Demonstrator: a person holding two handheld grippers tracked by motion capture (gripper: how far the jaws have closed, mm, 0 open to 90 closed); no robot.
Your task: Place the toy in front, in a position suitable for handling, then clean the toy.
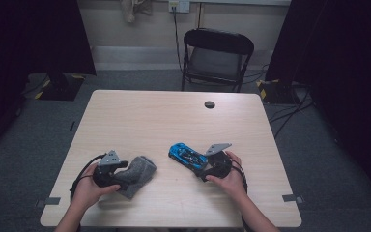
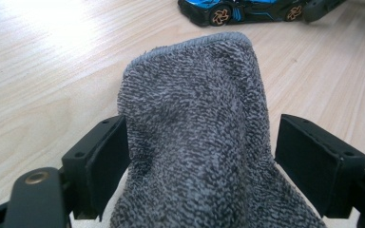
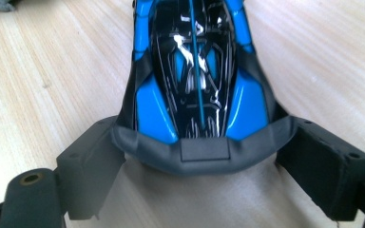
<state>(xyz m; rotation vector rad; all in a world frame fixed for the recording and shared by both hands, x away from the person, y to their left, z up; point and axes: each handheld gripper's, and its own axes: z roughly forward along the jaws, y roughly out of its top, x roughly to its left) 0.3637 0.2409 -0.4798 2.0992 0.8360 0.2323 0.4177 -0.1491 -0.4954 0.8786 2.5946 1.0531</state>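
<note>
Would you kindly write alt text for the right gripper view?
A glossy blue and black toy car sits on the pale wooden table, its grey end between the right gripper's two open black jaws. One corner touches a jaw; the other stands apart.

Far half of table (image 1: 140, 111) bare, free to pass. Near edge crowded: grey cloth (image 1: 137, 175) at left, blue toy car (image 1: 187, 156) just right of centre; open gap betw. them.
</note>
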